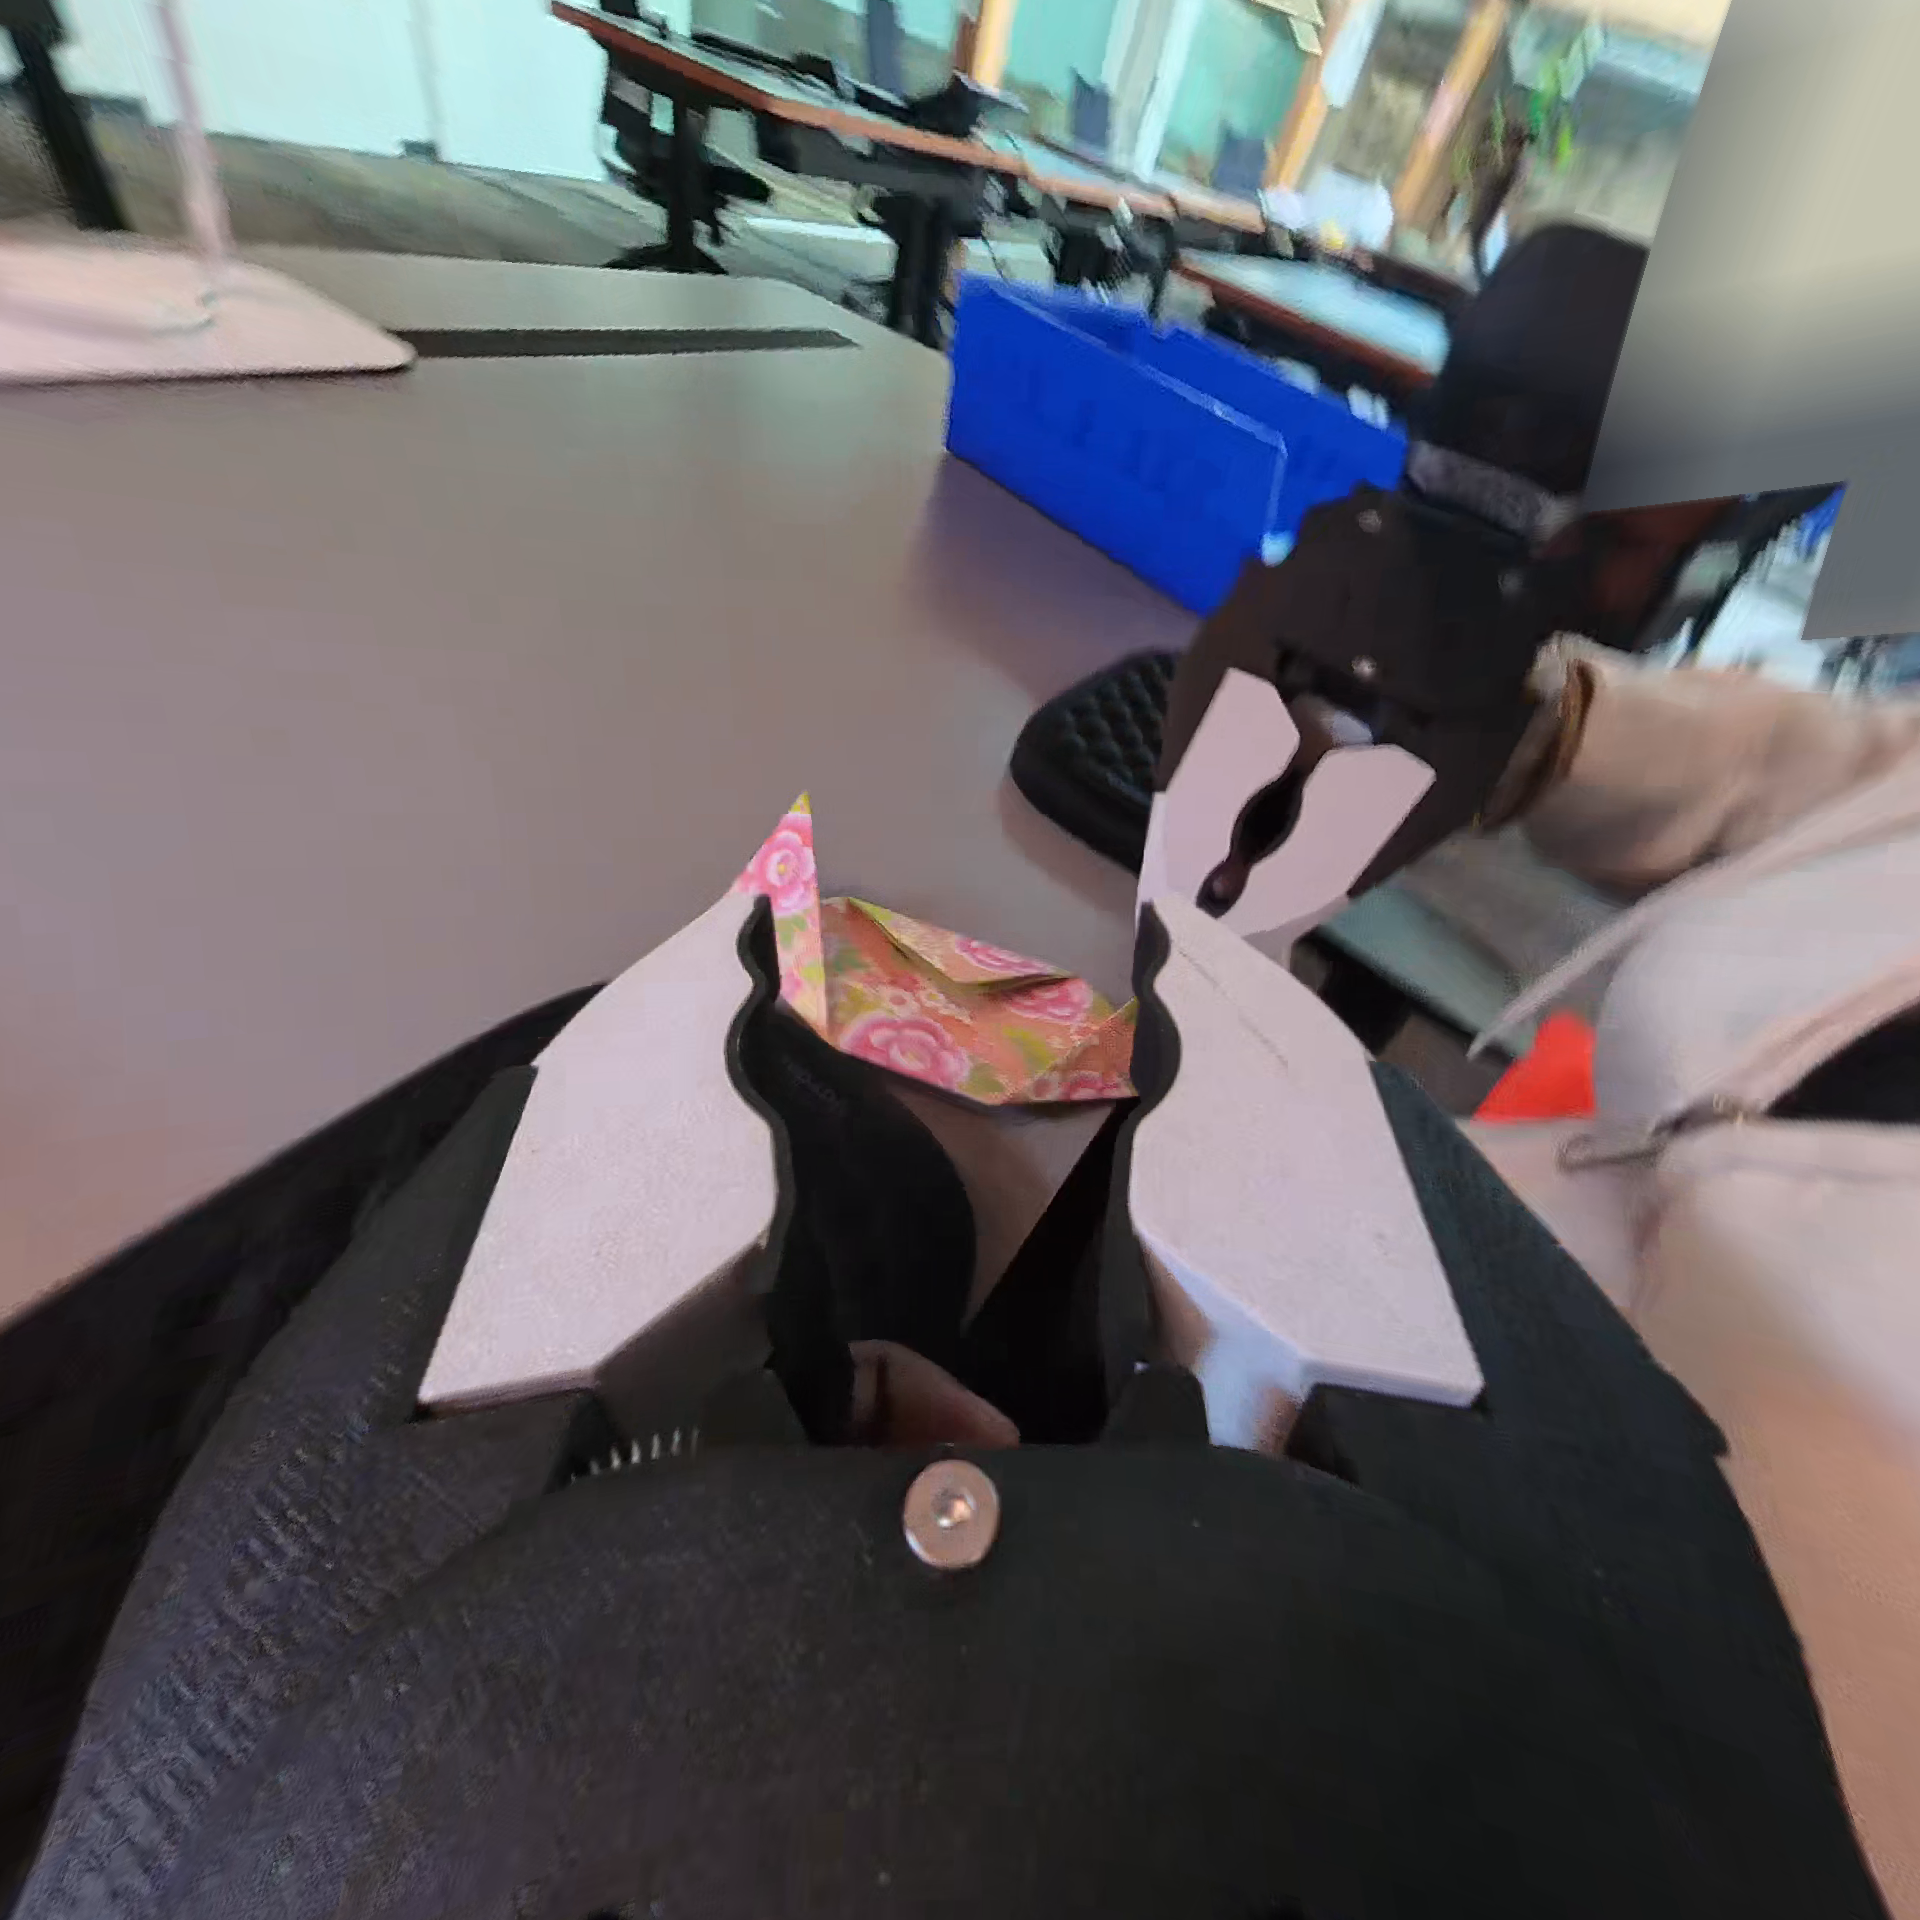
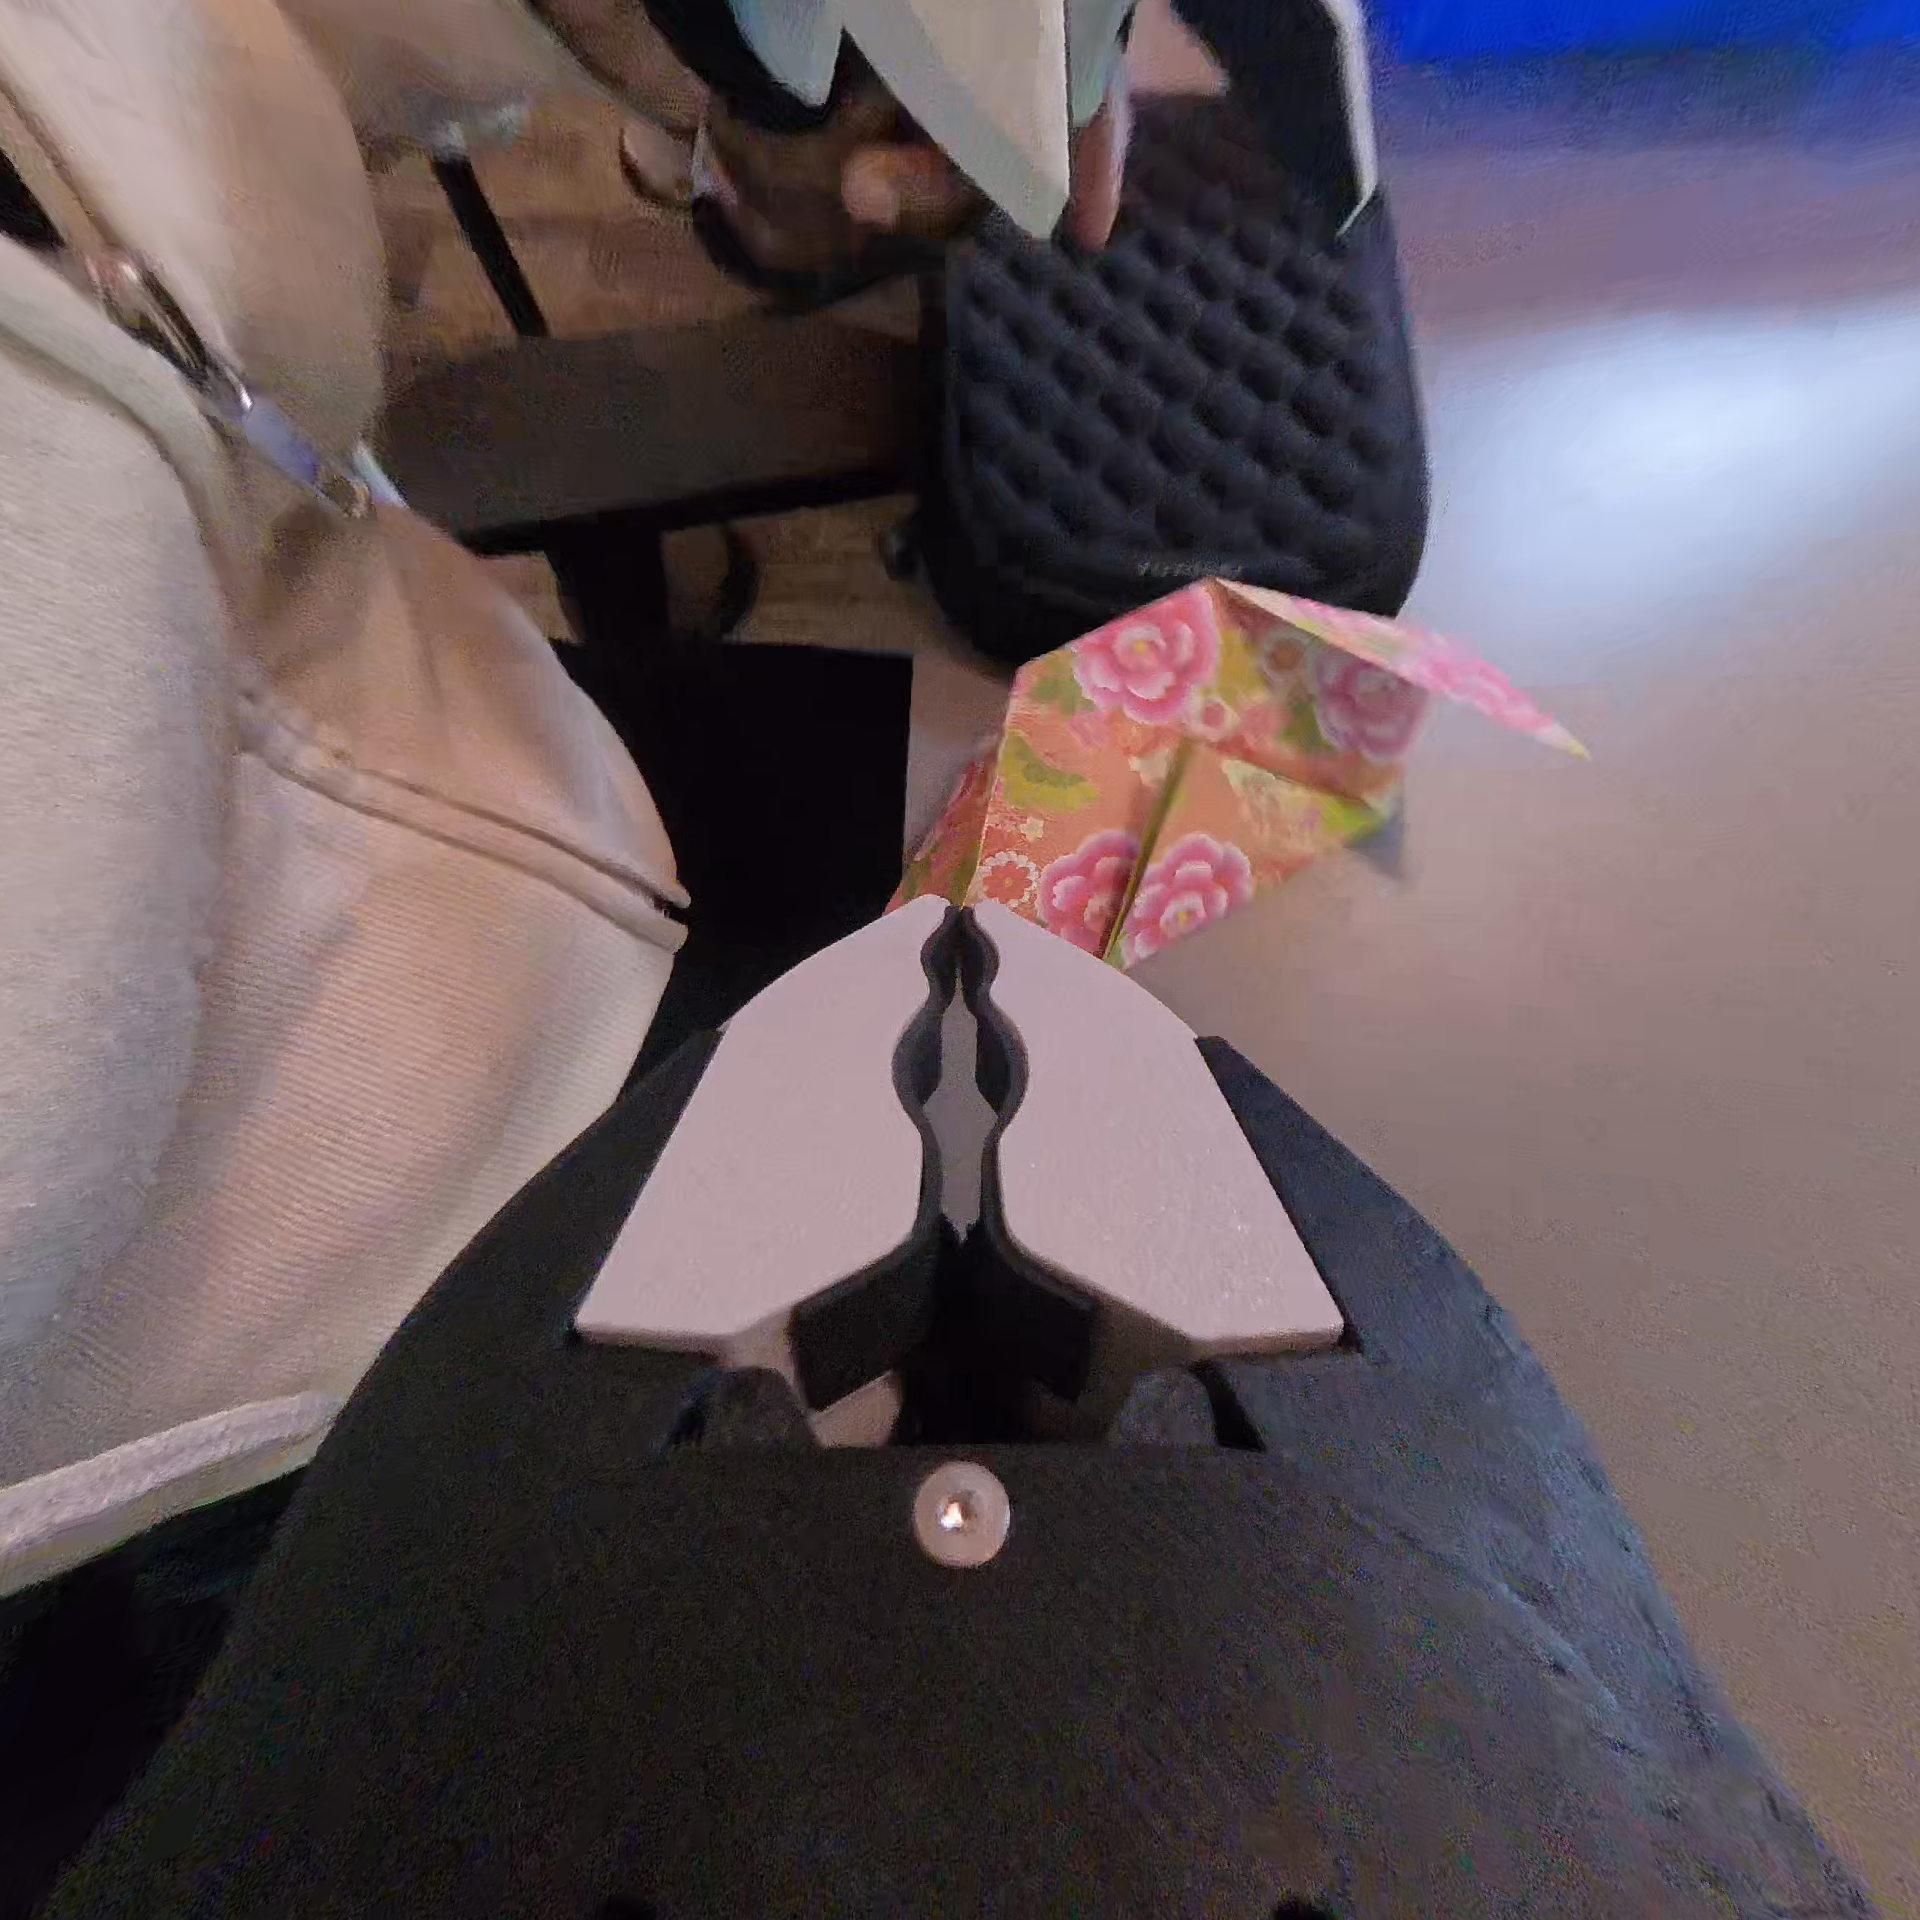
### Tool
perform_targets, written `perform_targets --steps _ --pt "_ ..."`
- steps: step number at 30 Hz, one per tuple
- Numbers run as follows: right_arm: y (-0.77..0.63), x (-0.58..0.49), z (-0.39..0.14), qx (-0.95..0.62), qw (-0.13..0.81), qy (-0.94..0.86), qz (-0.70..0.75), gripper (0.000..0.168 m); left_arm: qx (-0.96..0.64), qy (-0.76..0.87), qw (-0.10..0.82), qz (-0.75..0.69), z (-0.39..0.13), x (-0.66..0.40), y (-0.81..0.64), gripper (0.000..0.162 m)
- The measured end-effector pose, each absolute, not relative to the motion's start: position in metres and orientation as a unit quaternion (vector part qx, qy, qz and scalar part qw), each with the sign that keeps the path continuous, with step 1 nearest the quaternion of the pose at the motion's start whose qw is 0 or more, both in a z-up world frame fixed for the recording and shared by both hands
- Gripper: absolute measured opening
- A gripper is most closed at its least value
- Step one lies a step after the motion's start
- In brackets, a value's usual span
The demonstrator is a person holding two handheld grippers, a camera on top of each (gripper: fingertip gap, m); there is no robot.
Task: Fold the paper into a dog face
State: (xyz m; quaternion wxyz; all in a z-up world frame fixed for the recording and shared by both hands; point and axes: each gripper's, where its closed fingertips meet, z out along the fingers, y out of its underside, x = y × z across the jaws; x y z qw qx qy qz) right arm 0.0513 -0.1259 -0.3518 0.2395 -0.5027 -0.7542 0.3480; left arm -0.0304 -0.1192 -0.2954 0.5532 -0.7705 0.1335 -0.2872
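Observation:
The folded paper (image 1: 956,1013), with a pink floral print, sits low over the grey table (image 1: 416,675) between my left gripper's fingers, one flap standing upright. My left gripper (image 1: 951,920) is open, one finger on each side of the paper without closing on it. My right gripper (image 1: 1210,899) comes in from the right, shut. In the right wrist view my right gripper (image 2: 958,912) is shut, pinching the near corner of the paper (image 2: 1164,769), which tilts up with a flap sticking out to the right. A left gripper finger (image 2: 997,114) shows blurred at the top.
A black quilted pouch (image 1: 1091,758) lies at the table's edge just behind the paper; it also shows in the right wrist view (image 2: 1174,416). A blue bin (image 1: 1122,468) stands farther back. A pale stand base (image 1: 187,322) is far left. The person's beige jacket (image 2: 260,831) is close by.

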Motion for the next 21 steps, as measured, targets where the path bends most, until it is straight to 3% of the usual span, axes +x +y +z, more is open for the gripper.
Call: perform_targets --steps 8,13,16,21 --pt "-0.087 0.038 -0.279 -0.473 0.465 -0.662 0.349 0.0 -0.758 -0.051 0.543 -0.357 -0.295 -0.042 -0.093 0.063" --pt "-0.056 0.04 -0.252 -0.476 0.563 -0.613 0.285 0.0 -0.652 -0.114 0.707 -0.249 -0.237 -0.085 -0.092 0.076" --pt "-0.041 0.04 -0.236 -0.473 0.608 -0.583 0.258 0.0 -0.628 -0.102 0.754 -0.161 -0.215 -0.095 -0.101 0.077" --pt "-0.054 0.021 -0.233 -0.396 0.645 -0.624 0.193 0.0 -0.662 -0.083 0.657 -0.35 -0.231 -0.048 -0.07 0.07"
